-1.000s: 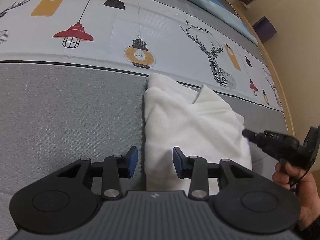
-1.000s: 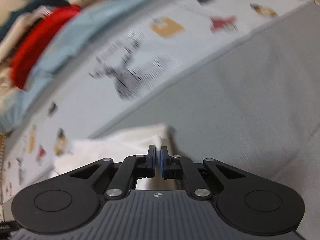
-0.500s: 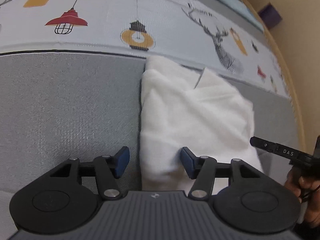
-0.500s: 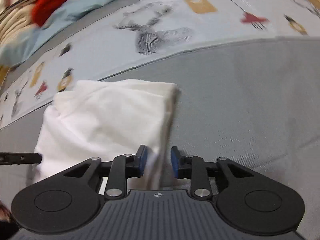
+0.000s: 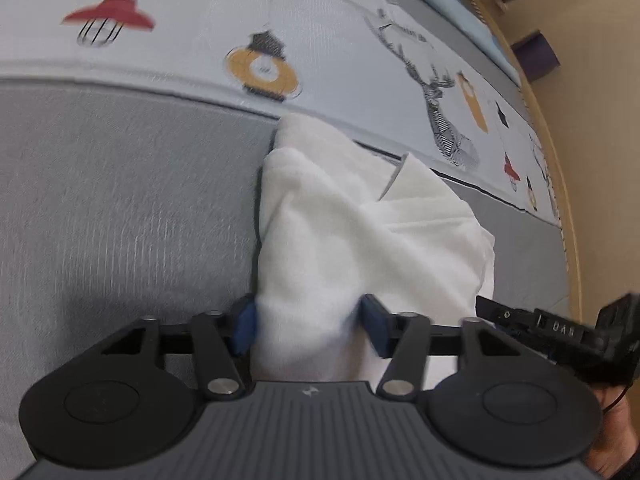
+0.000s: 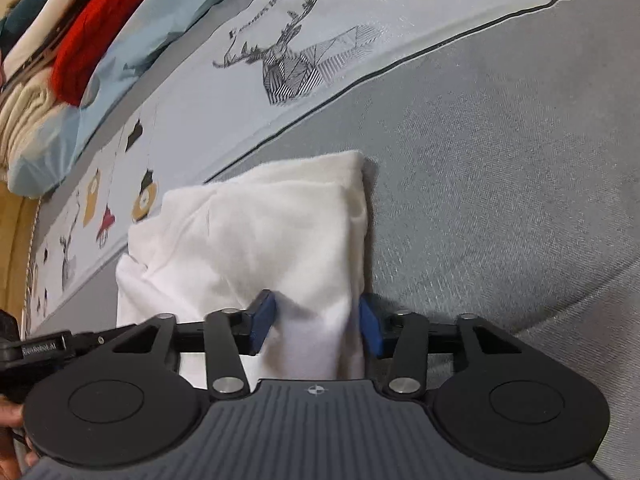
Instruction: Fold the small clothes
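While both grippers point down at it, the folded white garment (image 5: 360, 248) lies on the grey part of the bedspread (image 5: 120, 208), mid-frame in both wrist views, its far edge touching the black line where the printed band with lamps and deer (image 5: 260, 68) starts.

Left gripper (image 5: 308, 326): jaws about half apart and closing, near left corner of the garment between the blue pads (image 5: 244, 326). Left pad sits right at the cloth's edge, right pad beside a raised fold; the blur hides whether they press, no clear pinch.

Right gripper (image 6: 318, 322): jaws partly apart and opening, near right corner of the garment between them. Cloth sags in the gap; right pad at the cloth's edge, left pad on top of the fabric, neither squeezing.

Each gripper's black body shows at the lower outer edge of the other's view, with a bit of the person's hand (image 5: 612, 436) under it. Upper left of the right wrist view: piled red (image 6: 92, 28), cream and light blue textiles. Upper right of the left wrist view: tan wall, purple box (image 5: 536, 54).
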`<state>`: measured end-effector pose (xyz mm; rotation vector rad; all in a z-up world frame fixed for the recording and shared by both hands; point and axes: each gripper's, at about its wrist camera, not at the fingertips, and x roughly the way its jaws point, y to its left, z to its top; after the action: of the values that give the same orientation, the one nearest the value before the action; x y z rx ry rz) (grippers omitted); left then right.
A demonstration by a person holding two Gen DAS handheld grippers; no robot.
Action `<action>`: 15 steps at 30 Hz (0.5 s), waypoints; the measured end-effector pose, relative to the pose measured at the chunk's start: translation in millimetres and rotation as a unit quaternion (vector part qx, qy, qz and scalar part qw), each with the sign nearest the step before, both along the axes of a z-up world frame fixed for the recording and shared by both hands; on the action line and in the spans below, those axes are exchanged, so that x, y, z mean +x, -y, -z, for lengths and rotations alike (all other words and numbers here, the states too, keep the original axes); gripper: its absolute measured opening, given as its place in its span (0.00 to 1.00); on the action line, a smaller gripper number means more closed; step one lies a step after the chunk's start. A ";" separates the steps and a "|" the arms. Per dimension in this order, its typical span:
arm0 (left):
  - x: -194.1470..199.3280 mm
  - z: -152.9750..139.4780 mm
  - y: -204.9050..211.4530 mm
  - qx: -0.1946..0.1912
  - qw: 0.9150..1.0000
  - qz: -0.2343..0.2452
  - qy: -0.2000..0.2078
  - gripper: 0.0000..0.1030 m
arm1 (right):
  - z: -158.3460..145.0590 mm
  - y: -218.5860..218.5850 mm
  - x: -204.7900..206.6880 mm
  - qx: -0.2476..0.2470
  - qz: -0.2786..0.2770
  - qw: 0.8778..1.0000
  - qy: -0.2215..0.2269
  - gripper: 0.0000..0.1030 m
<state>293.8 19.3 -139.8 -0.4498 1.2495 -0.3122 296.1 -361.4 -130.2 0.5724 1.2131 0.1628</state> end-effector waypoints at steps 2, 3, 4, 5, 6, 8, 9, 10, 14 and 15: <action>1.0 -5.4 4.2 0.012 1.000 0.021 0.019 0.37 | -0.9 -3.0 2.9 -0.004 0.002 1.000 0.005 0.24; 1.1 -8.6 4.5 0.015 0.999 0.027 0.028 0.34 | -2.7 -5.1 4.4 -0.007 0.003 1.000 0.010 0.20; 1.7 -13.8 4.6 0.022 0.998 0.029 0.041 0.33 | -5.4 -7.6 6.5 -0.010 0.005 1.000 0.019 0.18; 2.6 -19.5 3.3 0.028 0.998 0.028 0.054 0.32 | -7.9 -8.6 8.5 -0.009 0.009 1.000 0.029 0.14; 3.4 -26.3 1.2 0.034 0.997 0.023 0.070 0.31 | -10.7 -8.7 11.0 -0.001 0.014 0.999 0.040 0.12; 5.5 -42.1 -7.1 0.034 0.994 0.003 0.100 0.31 | -21.1 -12.0 17.2 0.018 0.030 0.997 0.072 0.10; 5.7 -50.4 -10.6 0.036 0.992 -0.004 0.119 0.31 | -27.1 -16.2 19.6 0.022 0.033 0.995 0.091 0.09; 5.0 -60.4 -12.8 0.047 0.988 -0.007 0.146 0.31 | -36.9 -23.3 21.2 0.022 0.029 0.992 0.119 0.09; 4.9 -84.7 -19.7 0.114 0.969 -0.052 0.213 0.43 | -71.2 -55.8 19.1 -0.034 0.011 0.974 0.225 0.14; 4.9 -86.8 -25.7 0.118 0.967 -0.067 0.216 0.43 | -73.2 -58.8 19.7 -0.051 0.016 0.972 0.229 0.19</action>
<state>298.7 45.0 -53.0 -0.2410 0.8114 -0.1318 315.9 -302.6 -57.1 0.4341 0.7581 0.1922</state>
